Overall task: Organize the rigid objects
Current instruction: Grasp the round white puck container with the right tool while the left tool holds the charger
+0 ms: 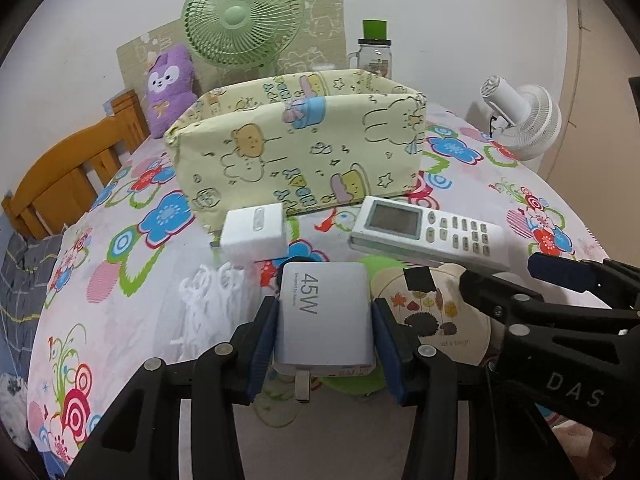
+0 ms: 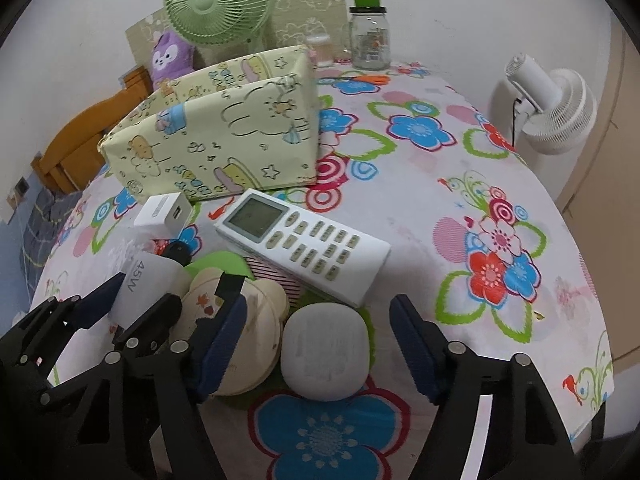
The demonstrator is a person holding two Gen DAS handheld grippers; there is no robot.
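My left gripper (image 1: 325,312) is shut on a grey 45W charger (image 1: 324,320), its pads pressing both sides and its plug prongs toward the camera. In the right wrist view the same charger (image 2: 138,284) shows at the left. My right gripper (image 2: 318,320) stands open around a white rounded case (image 2: 324,356), and neither pad touches it. A cream round tin (image 2: 248,332) lies against the left finger. A white remote (image 2: 304,248) and a white cube charger (image 2: 164,212) lie in front of the yellow fabric box (image 2: 216,136).
The floral tablecloth (image 2: 460,184) covers the table, whose edge curves down at the right. A green fan (image 2: 218,4), a purple plush (image 2: 170,58) and a glass jar (image 2: 368,38) stand at the back. A white fan (image 2: 560,108) is off the right edge.
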